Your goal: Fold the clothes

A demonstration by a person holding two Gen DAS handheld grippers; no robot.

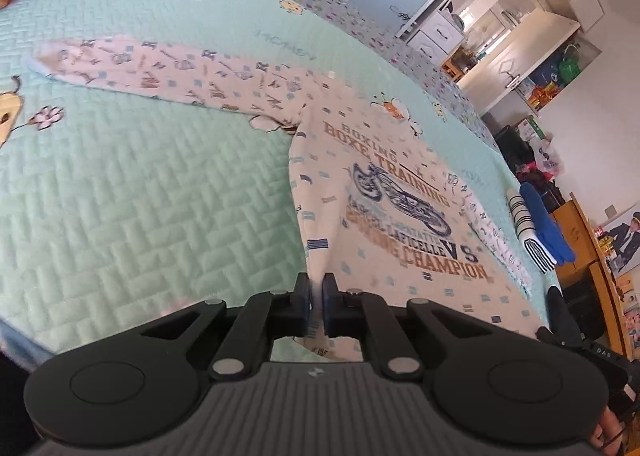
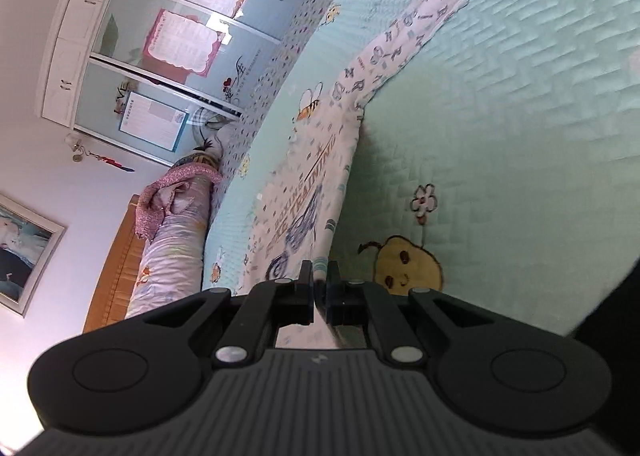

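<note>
Long-sleeved white shirt (image 1: 384, 192) spread front-up on a bed (image 1: 132, 192) with a mint quilted cover printed with bees and flowers. Brown and blue lettering and a motorcycle print across the chest. One sleeve (image 1: 160, 72) stretched out flat toward the far left in the left wrist view, patterned with small letters. Left gripper (image 1: 316, 306) with fingers (image 1: 303, 304) narrow, pinched on a near edge of the shirt, a ridge of cloth pulled up between them. Right gripper (image 2: 319, 294) likewise narrow, fingers (image 2: 306, 288) clamped on a fold of the shirt (image 2: 304, 200) at its near edge, the cloth rising off the cover into the grip. Sleeve (image 2: 424, 16) in the right wrist view running away to the far right across the cover. Folded stack (image 1: 536, 232) of striped and blue cloth lying at the right edge of the bed, apart from the shirt. Rolled bedding (image 2: 172, 248) at the left side of the bed (image 2: 500, 136) in the right wrist view, against a wooden headboard (image 2: 116, 268). Wardrobe (image 2: 160, 36) with sliding panels and papers stuck on them beyond the bed.
</note>
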